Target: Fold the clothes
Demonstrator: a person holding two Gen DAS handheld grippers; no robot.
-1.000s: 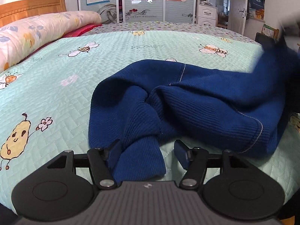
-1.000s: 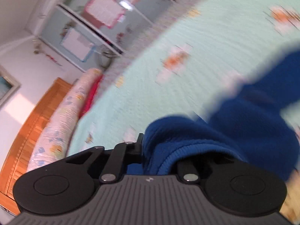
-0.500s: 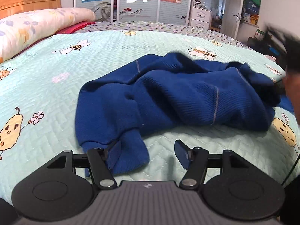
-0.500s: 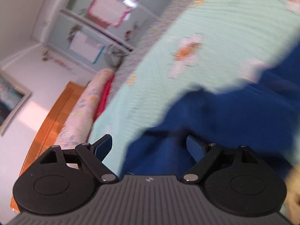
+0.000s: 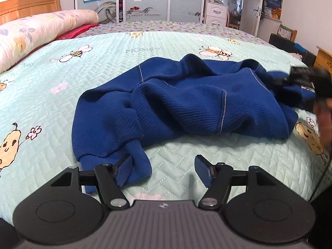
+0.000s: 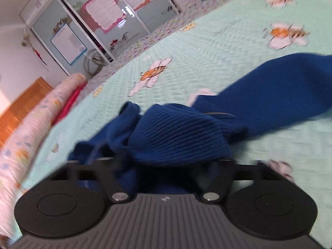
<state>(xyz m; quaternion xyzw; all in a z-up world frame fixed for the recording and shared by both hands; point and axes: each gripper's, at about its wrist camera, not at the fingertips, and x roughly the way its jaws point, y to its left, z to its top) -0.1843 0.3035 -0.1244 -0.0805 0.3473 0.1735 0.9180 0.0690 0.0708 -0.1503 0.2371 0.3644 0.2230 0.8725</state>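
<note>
A dark blue knit sweater [image 5: 186, 108] lies crumpled on the mint bedspread [image 5: 145, 47]. My left gripper [image 5: 164, 170] is near the bed's front edge, open and still opening, with bare quilt between its fingers. A ribbed cuff [image 5: 134, 161] rests against the left finger. My right gripper [image 6: 166, 166] is low over the sweater's other end [image 6: 176, 137]. Its jaws are closing and a bunch of ribbed fabric lies between and over the fingers, hiding the pads. In the left wrist view the right gripper [image 5: 300, 78] is a dark blur at the right edge.
A floral rolled quilt [image 5: 31, 33] and a wooden headboard [image 5: 27, 6] lie at the left. Wardrobe doors with posters [image 5: 145, 0] stand behind the bed, and a door [image 5: 251, 10] at the back right. A person's hand [image 5: 323, 120] shows at the right edge.
The right gripper let go of the lifted sweater end, opened wide and sank onto the fabric. The sweater dropped and spread on the bed. The cuff slid out from between the left fingers.
</note>
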